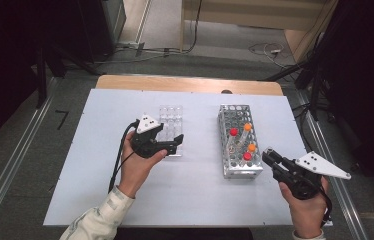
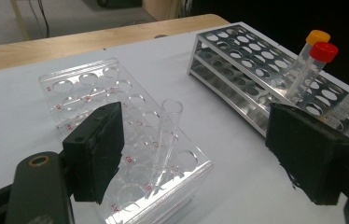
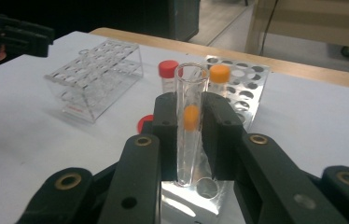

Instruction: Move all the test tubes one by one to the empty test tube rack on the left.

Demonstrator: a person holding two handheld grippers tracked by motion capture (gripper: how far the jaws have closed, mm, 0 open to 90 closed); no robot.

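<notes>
High view: the left gripper [image 1: 171, 145] rests at the clear rack [image 1: 171, 120], while the right gripper [image 1: 270, 157] sits just beside the metal rack [image 1: 239, 142]. Left gripper view: the jaws stand wide apart, pressing on nothing; an uncapped tube [image 2: 165, 135] leans in the clear rack [image 2: 116, 135] between them. Right gripper view: the jaws are clamped on a clear glass tube [image 3: 190, 123], held upright above the metal rack [image 3: 252, 88].
</notes>
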